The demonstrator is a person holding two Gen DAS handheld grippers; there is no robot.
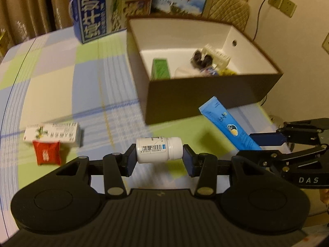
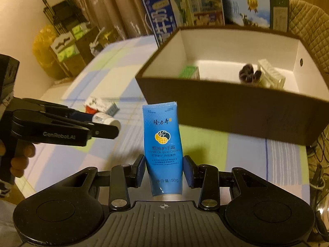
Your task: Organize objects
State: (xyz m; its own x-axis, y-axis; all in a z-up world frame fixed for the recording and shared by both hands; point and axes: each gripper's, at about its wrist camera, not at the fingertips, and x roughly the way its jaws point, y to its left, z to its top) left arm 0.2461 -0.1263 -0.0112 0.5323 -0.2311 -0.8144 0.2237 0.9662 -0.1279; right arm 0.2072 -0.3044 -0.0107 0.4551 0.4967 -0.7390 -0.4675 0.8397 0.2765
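Box [image 1: 205, 103] stood open on the checked table [image 1: 61, 86], already holding several items, so it evidently served as the collection point. Tube [image 2: 163, 144] was clamped near its cap end in the right gripper [image 2: 164, 171], crimp pointing at the box, jaws narrowed onto it. Bottle [image 1: 159, 149] lay sideways, pinched end to end in the left gripper [image 1: 159, 160], clear of the table for transfer; carton [image 1: 52, 132] and red sachet [image 1: 47, 153] remained outside.

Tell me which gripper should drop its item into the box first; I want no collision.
Probably right: the right gripper holds the blue tube just before the box, while the left gripper, with the white bottle, sits farther back.
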